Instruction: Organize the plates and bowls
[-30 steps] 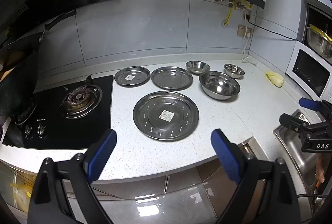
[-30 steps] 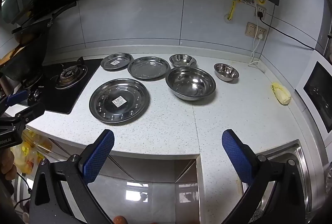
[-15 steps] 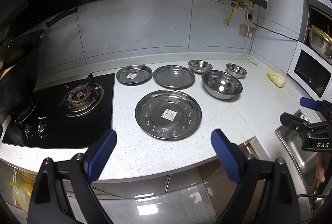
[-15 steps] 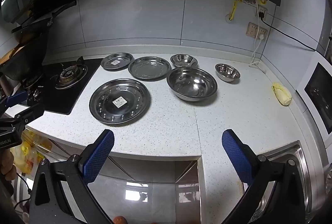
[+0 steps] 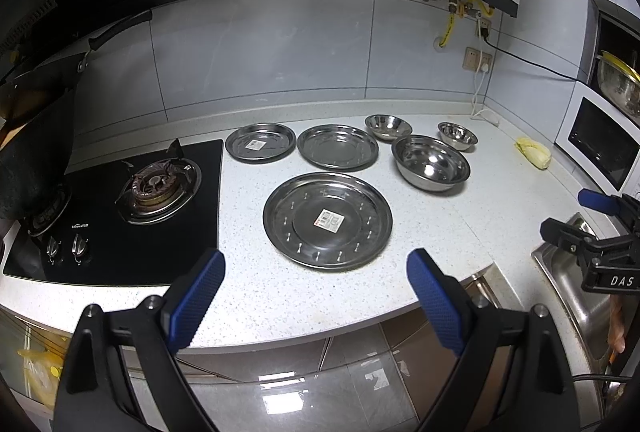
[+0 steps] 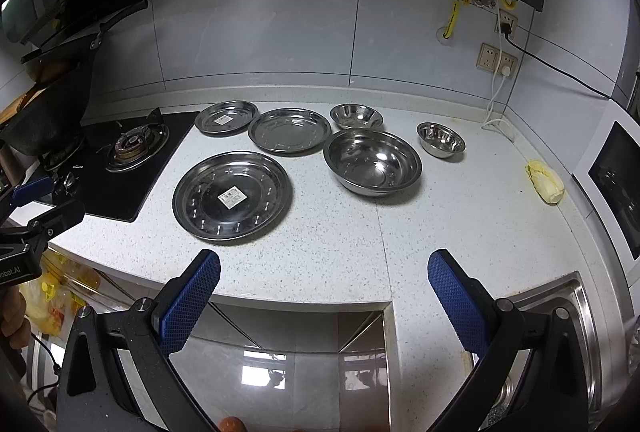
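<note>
Both grippers are hanging wide open and empty; the large plate [image 5: 328, 220] is lying centre-frame directly ahead of the left gripper [image 5: 316, 296], left-of-centre for the right gripper [image 6: 324, 298]

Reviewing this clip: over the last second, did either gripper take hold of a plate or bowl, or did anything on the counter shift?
Nothing was taken or released. Both views drifted slightly, so the grippers shifted a little. The left gripper and right gripper stay open and empty, short of the counter. The three plates, including the large plate, and the three bowls, including the big bowl, lie where they were.
</note>
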`<action>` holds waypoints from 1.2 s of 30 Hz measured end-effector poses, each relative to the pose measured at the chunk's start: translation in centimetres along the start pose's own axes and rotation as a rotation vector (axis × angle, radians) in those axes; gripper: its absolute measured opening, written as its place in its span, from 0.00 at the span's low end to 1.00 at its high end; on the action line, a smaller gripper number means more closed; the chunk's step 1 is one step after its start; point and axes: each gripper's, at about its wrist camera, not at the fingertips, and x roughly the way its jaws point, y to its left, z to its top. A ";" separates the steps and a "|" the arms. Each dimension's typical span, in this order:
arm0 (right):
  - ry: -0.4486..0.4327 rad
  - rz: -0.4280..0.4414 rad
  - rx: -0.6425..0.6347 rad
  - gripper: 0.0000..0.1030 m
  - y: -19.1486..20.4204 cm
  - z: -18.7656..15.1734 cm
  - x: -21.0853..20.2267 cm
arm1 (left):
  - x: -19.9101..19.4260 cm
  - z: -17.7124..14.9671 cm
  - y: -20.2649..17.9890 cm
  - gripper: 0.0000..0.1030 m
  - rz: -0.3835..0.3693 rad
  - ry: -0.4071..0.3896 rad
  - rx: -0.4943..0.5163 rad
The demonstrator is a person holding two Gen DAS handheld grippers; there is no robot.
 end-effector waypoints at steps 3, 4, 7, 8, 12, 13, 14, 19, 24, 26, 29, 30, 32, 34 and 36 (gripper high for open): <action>0.001 0.001 0.002 0.99 0.0 0.0 0.0 | 0.1 0.0 0.0 0.90 -0.002 0.004 0.000; 0.001 0.001 0.002 0.99 0.0 0.0 0.1 | 0.1 0.0 0.1 0.90 -0.004 0.006 0.000; 0.003 0.003 0.001 0.99 0.0 0.0 0.2 | 0.3 0.1 0.3 0.90 -0.007 0.011 -0.007; 0.005 0.003 0.000 0.99 0.0 0.0 0.3 | 0.4 0.1 0.4 0.90 -0.006 0.013 -0.008; 0.008 0.008 -0.010 0.99 0.3 0.4 0.6 | 0.7 0.2 0.6 0.90 -0.007 0.020 -0.015; 0.008 0.009 -0.013 0.99 0.4 0.6 0.7 | 0.7 0.3 0.7 0.90 -0.007 0.020 -0.018; 0.007 0.012 -0.015 0.99 0.5 0.6 0.8 | 0.8 0.4 0.7 0.90 -0.007 0.020 -0.019; 0.005 0.024 -0.029 0.99 1.2 1.1 1.3 | 1.0 0.8 1.1 0.90 0.001 0.021 -0.020; -0.003 0.032 -0.045 0.99 2.1 2.0 2.0 | 1.4 1.6 1.7 0.90 0.006 0.026 -0.033; -0.006 0.039 -0.047 0.99 2.3 2.5 2.5 | 1.6 2.0 1.9 0.90 0.008 0.027 -0.042; -0.007 0.052 -0.051 0.99 2.9 3.1 3.1 | 2.0 2.6 2.4 0.90 0.017 0.026 -0.059; -0.008 0.055 -0.055 0.99 3.2 3.3 3.4 | 2.1 2.9 2.4 0.90 0.022 0.023 -0.062; -0.009 0.062 -0.063 0.99 3.7 3.6 3.9 | 2.3 3.3 2.6 0.90 0.033 0.019 -0.066; -0.007 0.070 -0.067 0.99 4.2 3.9 4.4 | 2.6 3.7 2.9 0.90 0.039 0.019 -0.074; -0.005 0.077 -0.073 0.99 4.5 4.3 5.0 | 2.9 4.1 3.2 0.90 0.049 0.017 -0.082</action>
